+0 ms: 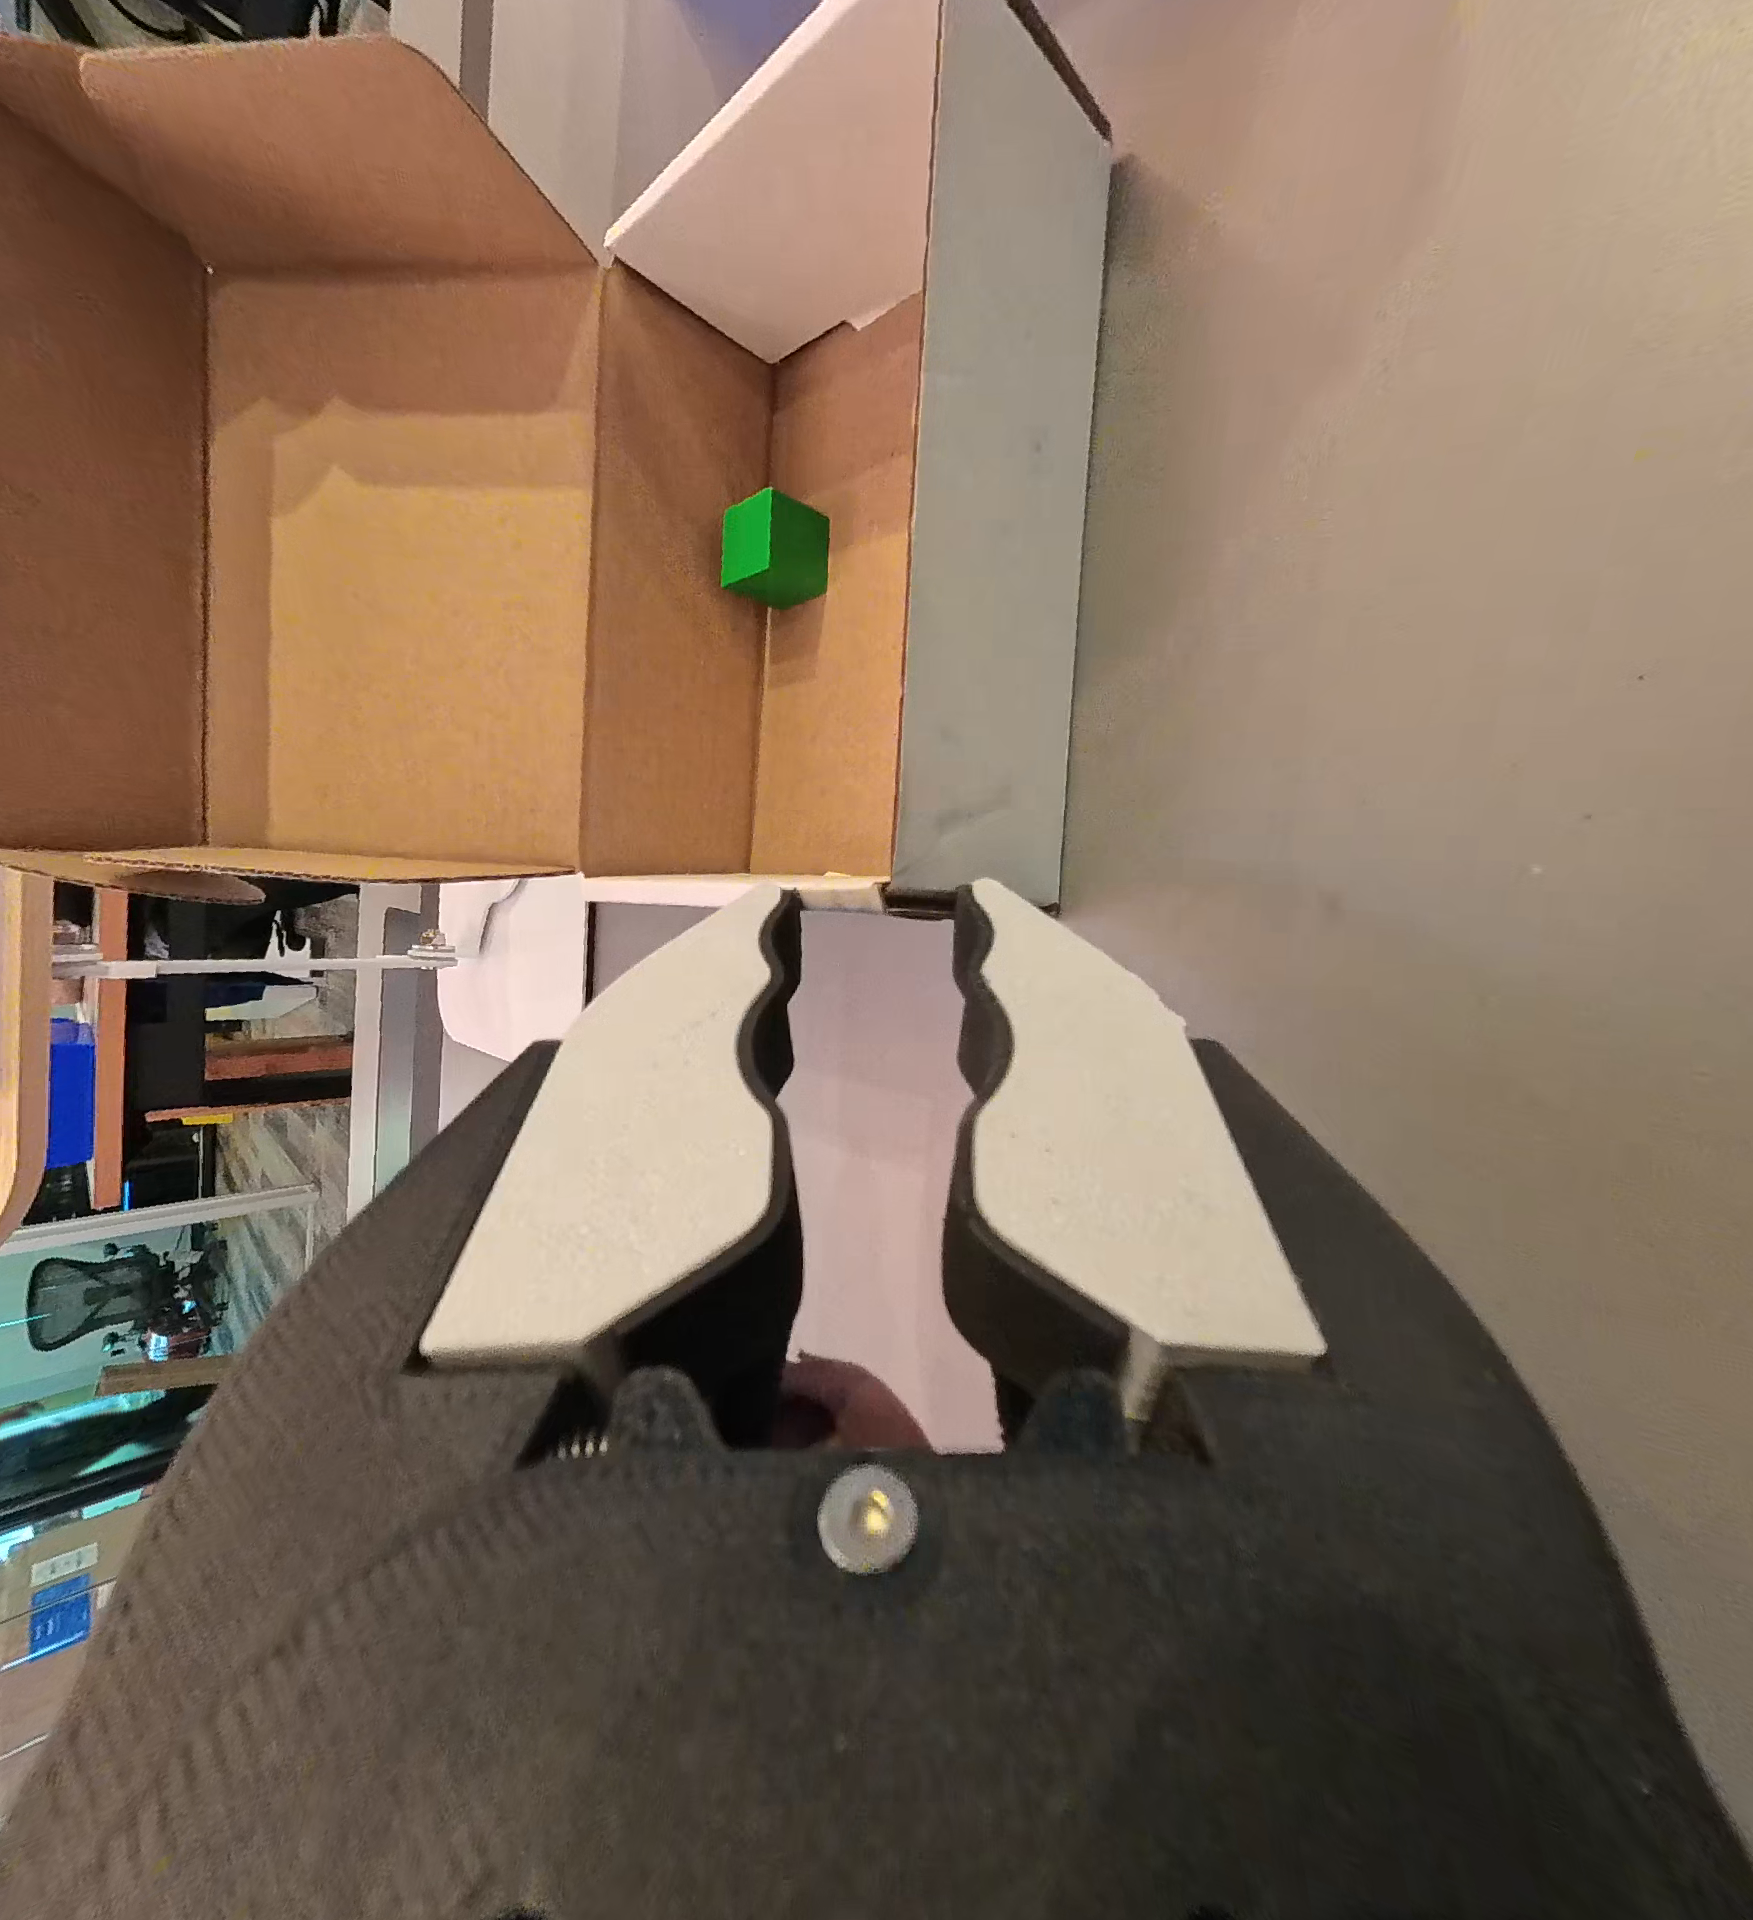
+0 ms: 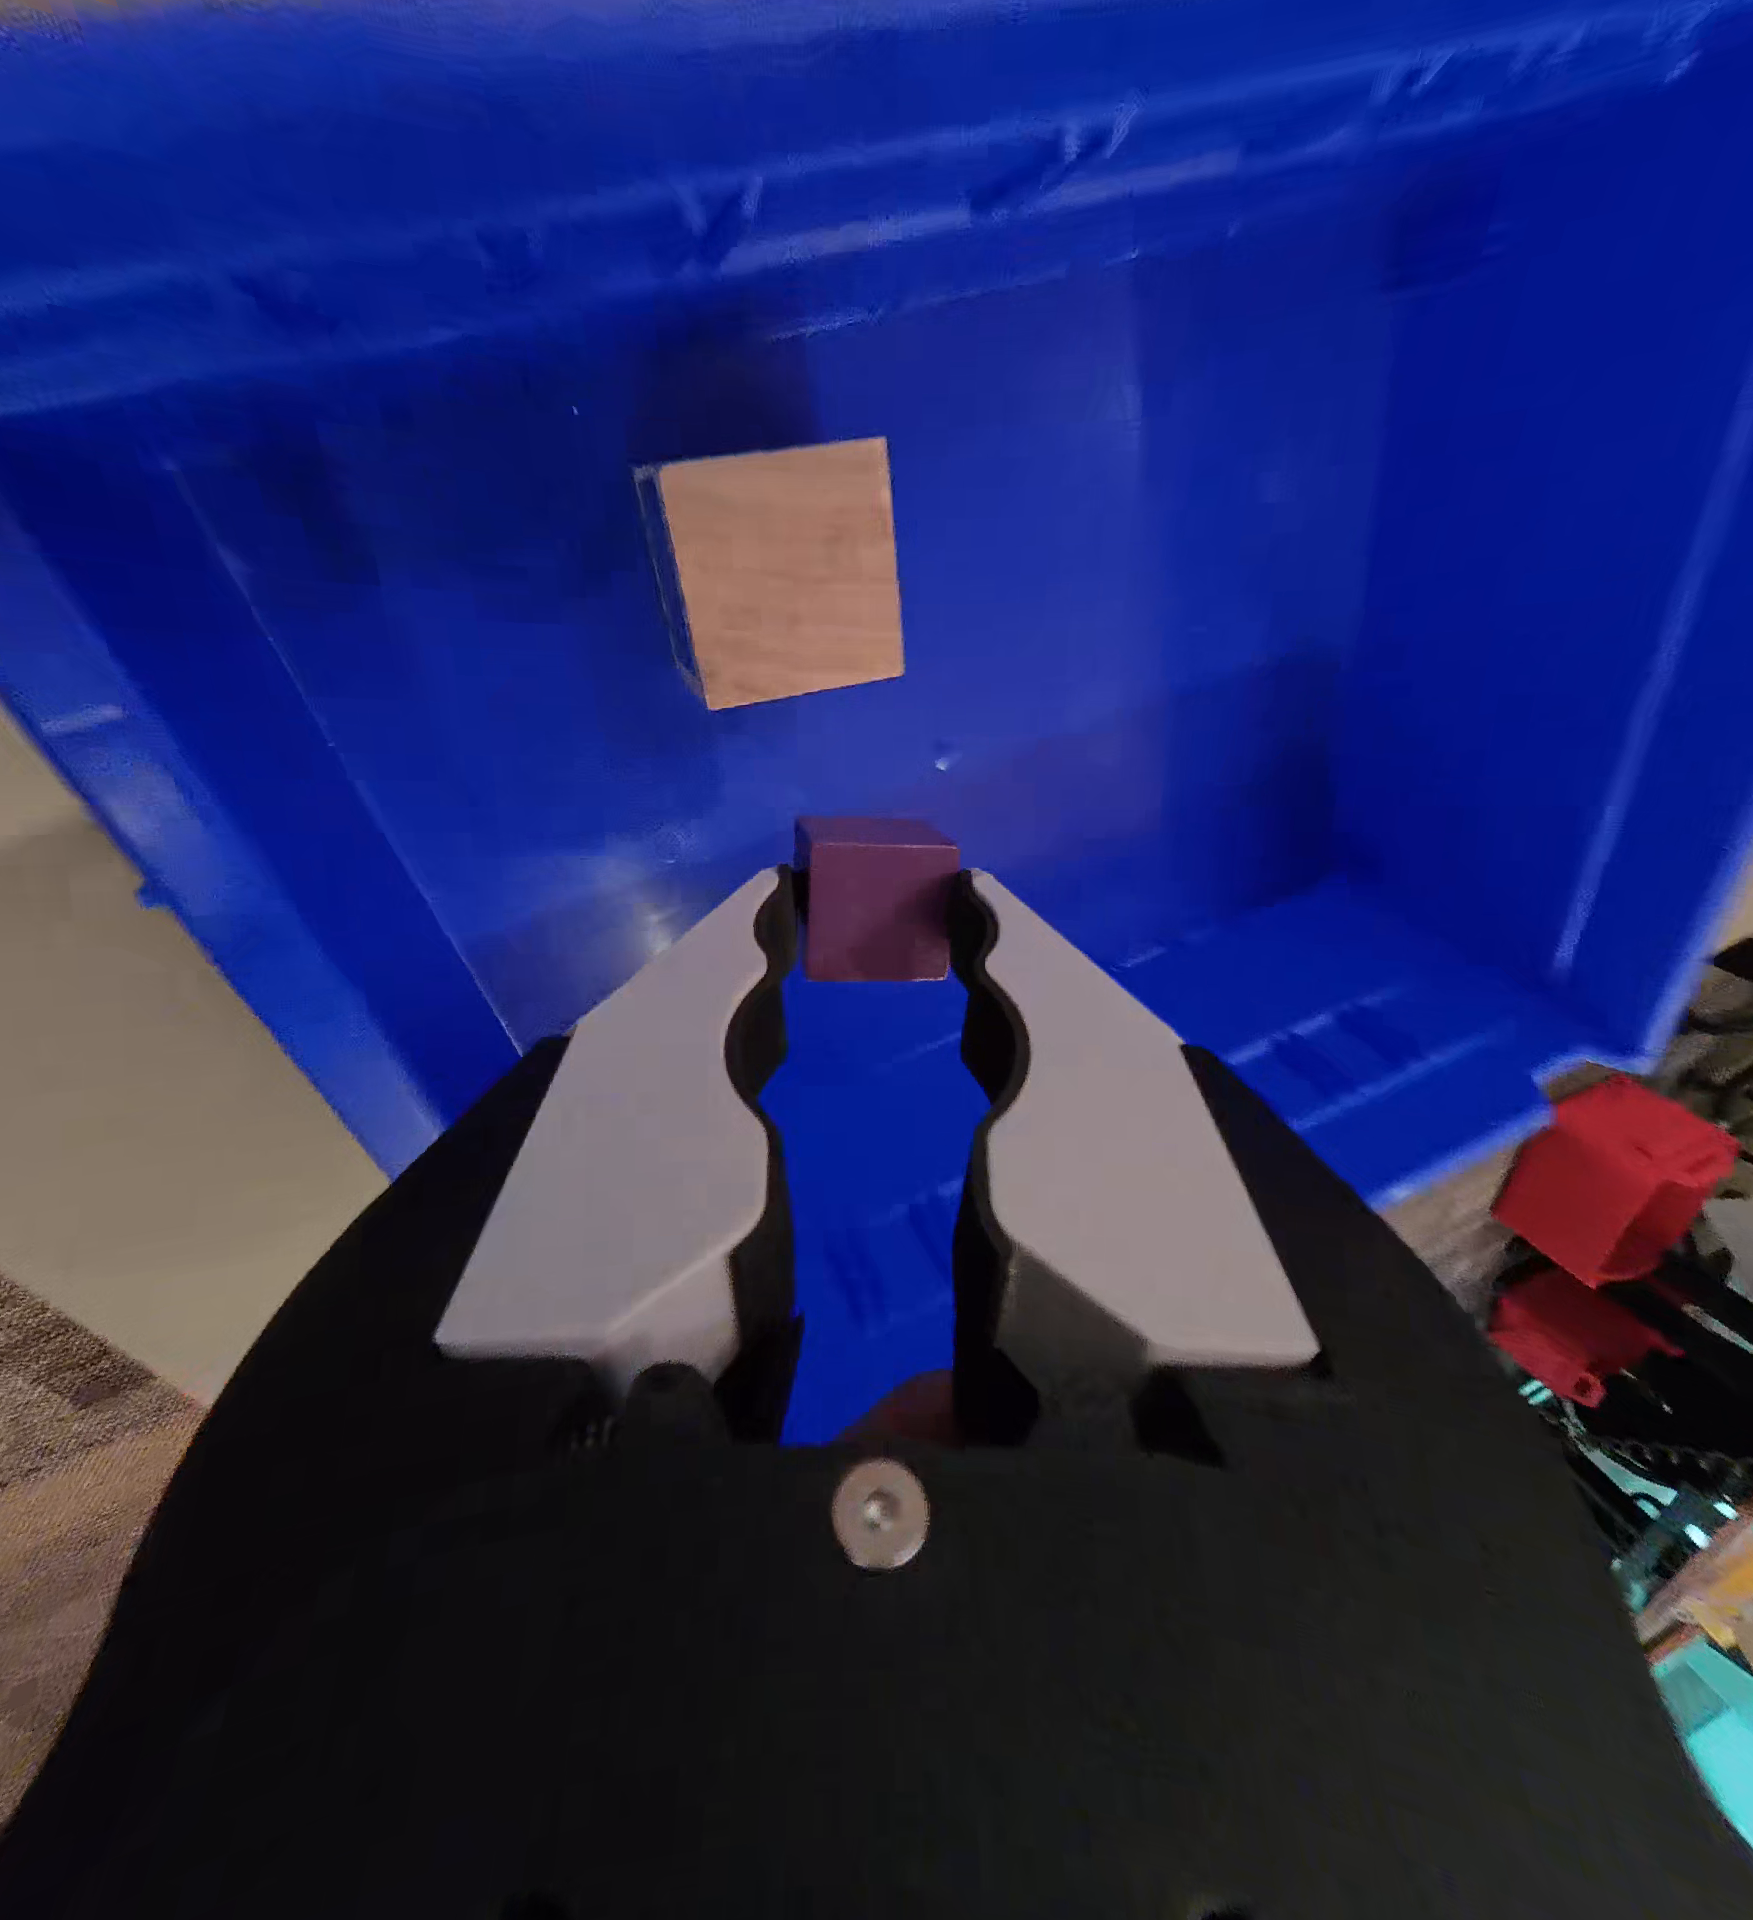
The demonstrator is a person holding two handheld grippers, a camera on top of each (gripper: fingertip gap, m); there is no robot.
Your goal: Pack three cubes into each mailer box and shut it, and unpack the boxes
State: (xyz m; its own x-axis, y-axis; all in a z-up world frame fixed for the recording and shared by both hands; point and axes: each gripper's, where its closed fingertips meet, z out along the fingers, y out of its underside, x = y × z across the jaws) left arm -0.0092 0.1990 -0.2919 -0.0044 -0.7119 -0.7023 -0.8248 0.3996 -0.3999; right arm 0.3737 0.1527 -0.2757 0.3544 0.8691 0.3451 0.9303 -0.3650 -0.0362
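An open cardboard mailer box (image 1: 415, 623), brown inside and white outside, stands on the grey table (image 1: 1423, 727) in the left wrist view, which is rolled sideways. One green cube (image 1: 774, 548) lies inside it near the corner by the table. My left gripper (image 1: 877, 904) is part open with its tips at the box's near edge. A pale box panel shows in the gap and nothing is held. My right gripper (image 2: 877, 894) is shut on a purple cube (image 2: 877, 914) over a blue plastic bin (image 2: 1267, 520). A plain wooden cube (image 2: 784, 571) lies on the bin's floor.
The box's lid (image 1: 72, 468) stands open on the far side and a white flap (image 1: 778, 208) sticks up at one corner. Red plastic pieces (image 2: 1610, 1184) sit outside the bin at the right. Carpet and office furniture show beyond the table.
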